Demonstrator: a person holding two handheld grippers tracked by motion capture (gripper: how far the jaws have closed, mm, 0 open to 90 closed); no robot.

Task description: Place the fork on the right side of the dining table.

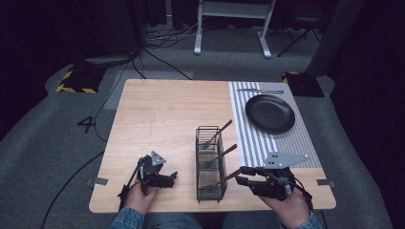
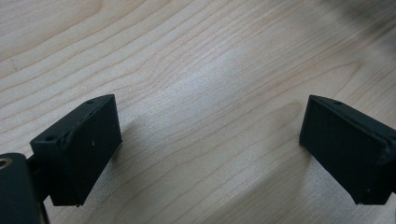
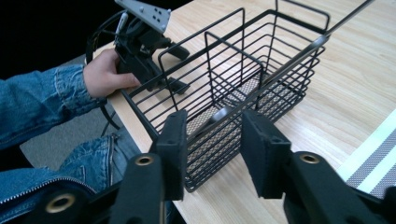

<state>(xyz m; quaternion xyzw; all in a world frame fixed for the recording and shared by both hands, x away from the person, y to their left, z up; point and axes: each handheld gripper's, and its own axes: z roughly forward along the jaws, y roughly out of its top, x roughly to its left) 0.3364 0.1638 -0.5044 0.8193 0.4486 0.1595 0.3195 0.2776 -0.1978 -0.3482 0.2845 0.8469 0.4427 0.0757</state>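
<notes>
At the bottom centre of the high view, the right gripper (image 1: 244,174) stands open around the handle of the nearest utensil (image 1: 224,179) leaning out of the wire basket (image 1: 210,162). A good grip needs the handle centred between the pads before closing. Lower left, the left gripper (image 1: 168,178) rests open over the bare desk (image 1: 167,109). Farther, upper right, a black plate (image 1: 270,113) lies on a striped mat (image 1: 305,138).

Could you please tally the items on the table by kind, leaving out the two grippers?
Wire basket: 1
Utensils standing in the basket: 3
Black plate: 1
Striped placemat: 1
Utensil lying beyond the plate: 1
Total: 7
</notes>
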